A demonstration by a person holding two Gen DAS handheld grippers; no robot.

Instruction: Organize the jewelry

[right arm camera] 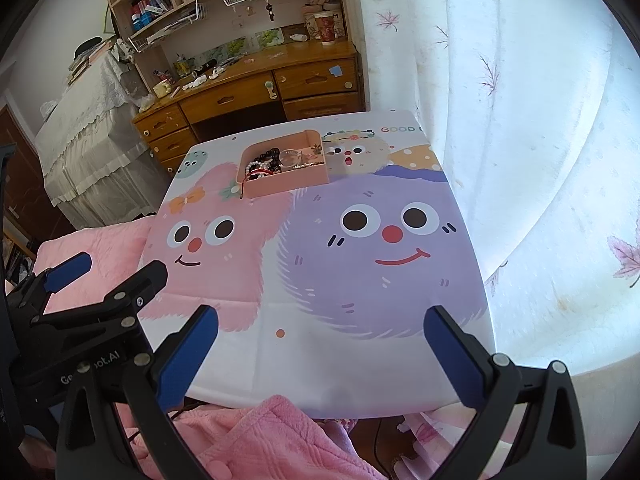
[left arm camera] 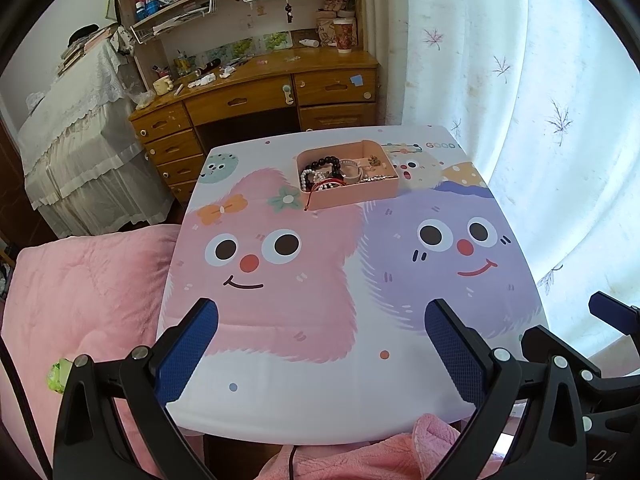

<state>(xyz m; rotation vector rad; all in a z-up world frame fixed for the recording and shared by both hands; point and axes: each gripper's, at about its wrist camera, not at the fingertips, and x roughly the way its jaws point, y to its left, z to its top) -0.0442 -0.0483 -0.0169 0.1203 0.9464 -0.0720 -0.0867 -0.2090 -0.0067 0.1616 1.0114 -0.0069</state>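
Observation:
A pink tray (left arm camera: pixel 352 196) (right arm camera: pixel 288 184) sits at the far middle of the small table (left arm camera: pixel 320 400) (right arm camera: pixel 320 380) with a cartoon print. It holds a heap of jewelry: black bead bracelets (left arm camera: pixel 324 162) (right arm camera: pixel 269 157), white pearl beads (left arm camera: pixel 308 180), a red cord (left arm camera: pixel 320 188) (right arm camera: pixel 256 174) hanging over the near left rim, and a clear bangle (right arm camera: pixel 290 158). My left gripper (left arm camera: pixel 320 316) is open and empty above the table's near edge. My right gripper (right arm camera: pixel 320 318) is open and empty beside it, also far from the tray.
A wooden desk (left arm camera: pixel 256 92) with drawers and shelves stands behind the table. A bed with a pink quilt (left arm camera: pixel 80 288) lies to the left. White curtains (left arm camera: pixel 540 120) hang on the right. A pink towel (right arm camera: pixel 260 440) lies below the near edge.

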